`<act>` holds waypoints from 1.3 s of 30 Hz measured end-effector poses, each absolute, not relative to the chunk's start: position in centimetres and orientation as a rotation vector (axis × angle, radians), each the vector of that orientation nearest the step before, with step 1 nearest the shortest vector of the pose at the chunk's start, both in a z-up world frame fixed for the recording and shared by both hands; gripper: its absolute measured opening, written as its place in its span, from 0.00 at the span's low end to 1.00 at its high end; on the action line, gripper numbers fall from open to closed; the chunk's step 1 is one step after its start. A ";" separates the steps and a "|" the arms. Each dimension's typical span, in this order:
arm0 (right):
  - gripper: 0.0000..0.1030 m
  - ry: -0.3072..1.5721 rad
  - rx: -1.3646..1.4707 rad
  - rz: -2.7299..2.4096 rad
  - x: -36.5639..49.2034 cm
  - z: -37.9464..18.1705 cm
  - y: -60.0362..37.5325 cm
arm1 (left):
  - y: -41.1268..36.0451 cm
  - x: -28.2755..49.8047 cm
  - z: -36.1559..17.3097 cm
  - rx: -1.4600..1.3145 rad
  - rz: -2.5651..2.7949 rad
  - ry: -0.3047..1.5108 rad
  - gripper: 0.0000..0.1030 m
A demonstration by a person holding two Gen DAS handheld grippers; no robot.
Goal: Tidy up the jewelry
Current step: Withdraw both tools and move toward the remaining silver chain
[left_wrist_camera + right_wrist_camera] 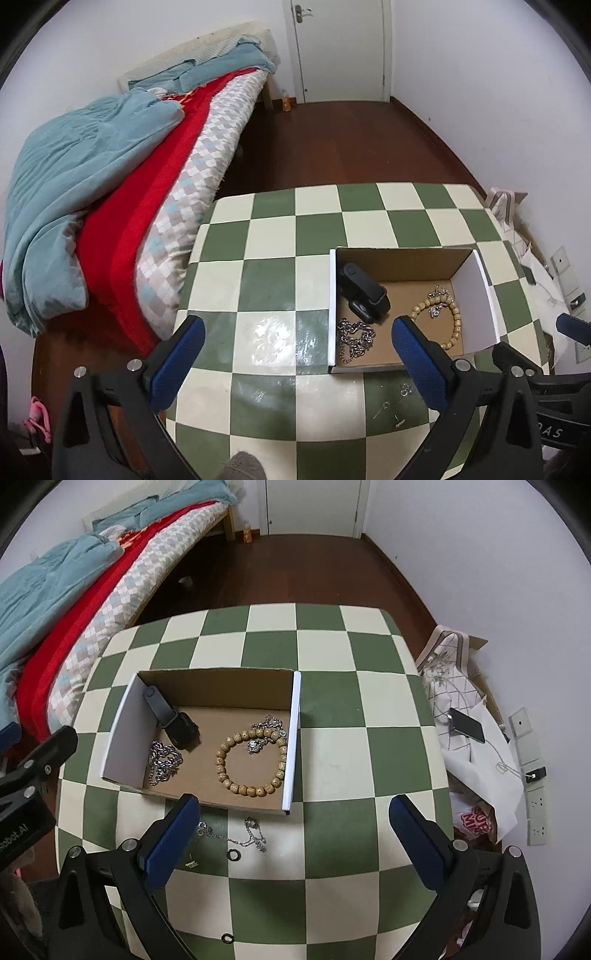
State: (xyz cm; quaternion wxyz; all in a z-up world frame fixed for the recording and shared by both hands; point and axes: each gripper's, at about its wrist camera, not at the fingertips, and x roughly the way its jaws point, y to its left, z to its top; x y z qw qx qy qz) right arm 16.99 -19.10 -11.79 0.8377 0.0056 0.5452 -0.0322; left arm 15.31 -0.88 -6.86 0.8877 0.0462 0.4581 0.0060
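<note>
An open cardboard box [293, 738] [484, 291] stands on the green and cream checkered table [332, 709] [269, 280]. Inside lie a wooden bead bracelet [251, 764] [456, 325], a black smartwatch [173, 720] [364, 291], a chunky silver chain [164, 762] [354, 339] and a thin silver necklace [267, 731]. In front of the box on the table lie a thin silver chain [236, 834], a dark ring [234, 854], another ring [228, 938] and small earrings [404, 391]. My left gripper [297, 347] and my right gripper [293, 825] are open and empty above the table.
A bed [110, 184] with teal and red covers stands left of the table. At the right, a phone [467, 725] lies on cloth and bags [476, 746] beside wall sockets [535, 805]. A white door [340, 48] is at the back across brown floor.
</note>
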 end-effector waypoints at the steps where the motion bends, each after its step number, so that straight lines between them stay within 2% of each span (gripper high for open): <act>1: 1.00 1.140 0.013 -0.071 16.6 -11.4 -19.1 | -0.8 15.0 -6.6 0.093 0.014 0.943 1.00; 17: 1.00 0.933 -0.011 -0.108 9.2 -3.5 -18.1 | 0.2 7.0 -0.2 0.098 0.031 0.771 1.00; 27: 1.00 0.857 0.016 -0.102 4.9 -0.4 -17.6 | 0.3 3.4 2.0 0.095 0.034 0.717 1.00; 34: 1.00 0.859 0.062 -0.062 3.4 -1.9 -17.9 | 0.5 2.3 0.4 0.108 0.126 0.694 1.00; 39: 1.00 0.938 0.093 -0.099 3.9 -7.3 -19.2 | 0.6 3.0 -3.8 0.169 0.201 0.741 1.00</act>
